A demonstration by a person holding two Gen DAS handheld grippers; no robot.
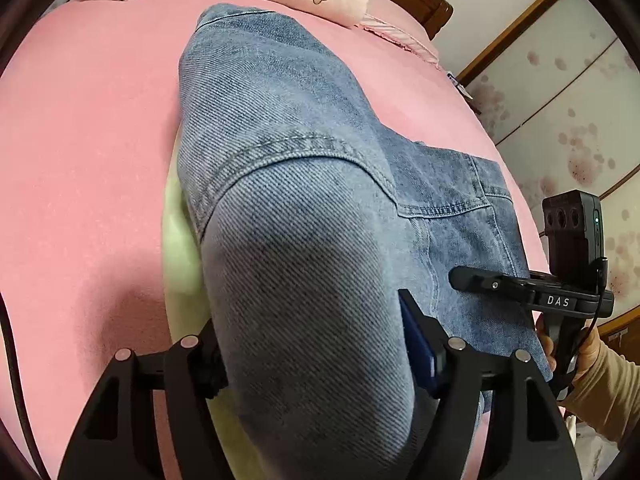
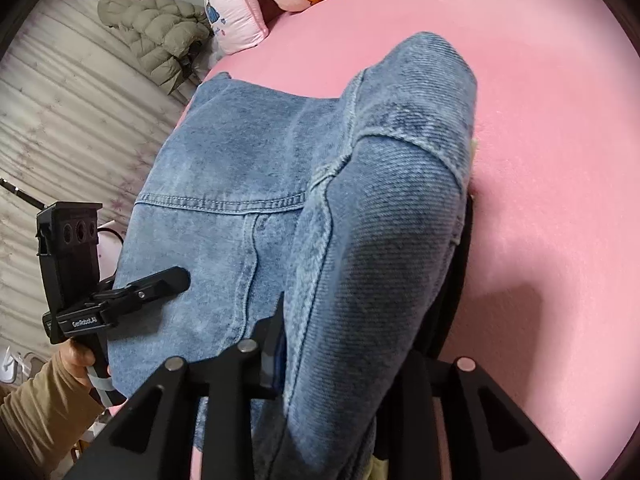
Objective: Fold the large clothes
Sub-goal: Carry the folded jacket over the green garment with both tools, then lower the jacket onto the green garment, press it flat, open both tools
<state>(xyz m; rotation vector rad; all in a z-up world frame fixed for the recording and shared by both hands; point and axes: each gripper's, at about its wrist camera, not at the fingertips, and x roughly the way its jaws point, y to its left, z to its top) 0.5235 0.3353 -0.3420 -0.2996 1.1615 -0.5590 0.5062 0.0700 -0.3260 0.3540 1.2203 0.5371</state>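
I see the pink bed under everything, the jeans spread across it. My left gripper stands fairly wide with a thick fold of denim between its fingers. My right gripper is narrower, also around a denim fold.

The denim jacket between my fingers is coarse twill cloth, faded blue with raised stitched seams. Under it the pink bedsheet looks soft, matt and slightly fuzzy. My left gripper is matt black plastic with small shiny metal pins.
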